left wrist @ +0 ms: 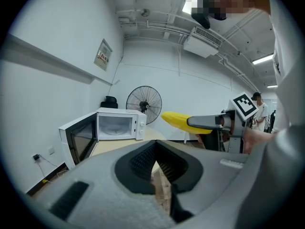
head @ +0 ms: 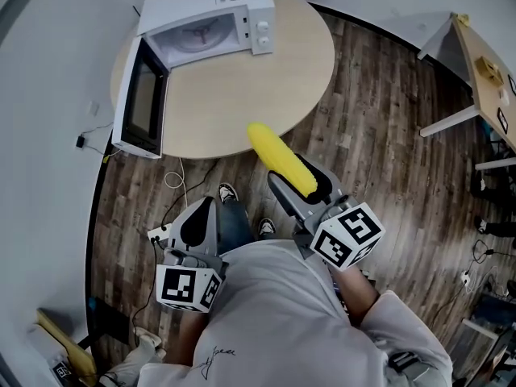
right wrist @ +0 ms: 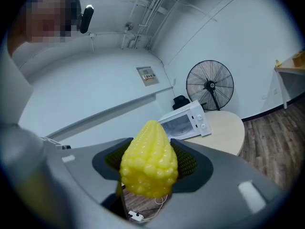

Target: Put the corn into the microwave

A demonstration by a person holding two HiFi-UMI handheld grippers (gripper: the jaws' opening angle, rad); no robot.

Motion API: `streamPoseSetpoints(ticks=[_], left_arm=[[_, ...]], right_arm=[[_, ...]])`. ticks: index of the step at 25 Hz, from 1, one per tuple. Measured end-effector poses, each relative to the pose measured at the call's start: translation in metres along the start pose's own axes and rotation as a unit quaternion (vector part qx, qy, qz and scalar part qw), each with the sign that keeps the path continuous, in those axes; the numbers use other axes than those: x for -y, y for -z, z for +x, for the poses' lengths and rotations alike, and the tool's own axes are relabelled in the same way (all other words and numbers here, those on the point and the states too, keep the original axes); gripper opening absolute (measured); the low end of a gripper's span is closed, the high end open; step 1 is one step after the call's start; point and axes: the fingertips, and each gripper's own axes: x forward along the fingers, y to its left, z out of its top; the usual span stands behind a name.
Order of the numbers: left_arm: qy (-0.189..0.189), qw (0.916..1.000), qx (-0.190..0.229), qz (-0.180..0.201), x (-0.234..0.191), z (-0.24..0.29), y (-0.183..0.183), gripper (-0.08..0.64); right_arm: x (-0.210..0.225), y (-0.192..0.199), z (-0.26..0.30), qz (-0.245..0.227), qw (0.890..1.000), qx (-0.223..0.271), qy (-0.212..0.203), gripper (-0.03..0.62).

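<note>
A yellow corn cob (head: 278, 158) sticks out from my right gripper (head: 302, 185), which is shut on it, over the wood floor just short of the round table (head: 242, 95). In the right gripper view the corn (right wrist: 148, 166) fills the gap between the black pads, tip forward. The white microwave (head: 210, 10) stands at the table's far left with its door (head: 141, 99) swung wide open and its cavity showing. It is also in sight ahead as the microwave (left wrist: 116, 125) and the microwave (right wrist: 186, 120). My left gripper (head: 199, 216) hangs lower left, shut and holding nothing; its jaws meet at the tips (left wrist: 155, 149).
A standing fan (left wrist: 144, 104) is behind the table by the wall. Cables (head: 173, 176) and a power strip (head: 157, 234) lie on the floor under the table's near edge. A second table (head: 484, 71) stands at the far right. The person's shoes (head: 228, 192) are below.
</note>
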Motion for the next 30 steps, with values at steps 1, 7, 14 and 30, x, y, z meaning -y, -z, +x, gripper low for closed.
streamPoseSetpoints(ticks=[1,7,14,30], left_arm=[[0.001,1.0000,0.002,-0.002,-0.004,0.005,-0.003,-0.009],[0.020,0.9997,0.013,-0.003,-0.028,0.043,-0.026,-0.009],[0.030,0.9995,0.011,-0.005,-0.066,0.081,-0.048,-0.010],[0.077,0.9969,-0.018,-0.005,-0.156,0.164,-0.083,-0.010]], right_arm=[[0.002,-0.003,0.006,-0.001,1.000,0.001,0.000,0.258],[0.017,-0.025,0.048,0.008,1.000,0.013,-0.001,0.258],[0.034,-0.046,0.102,0.017,1.000,0.014,0.007,0.258],[0.064,-0.064,0.211,0.047,0.998,0.013,0.045,0.258]])
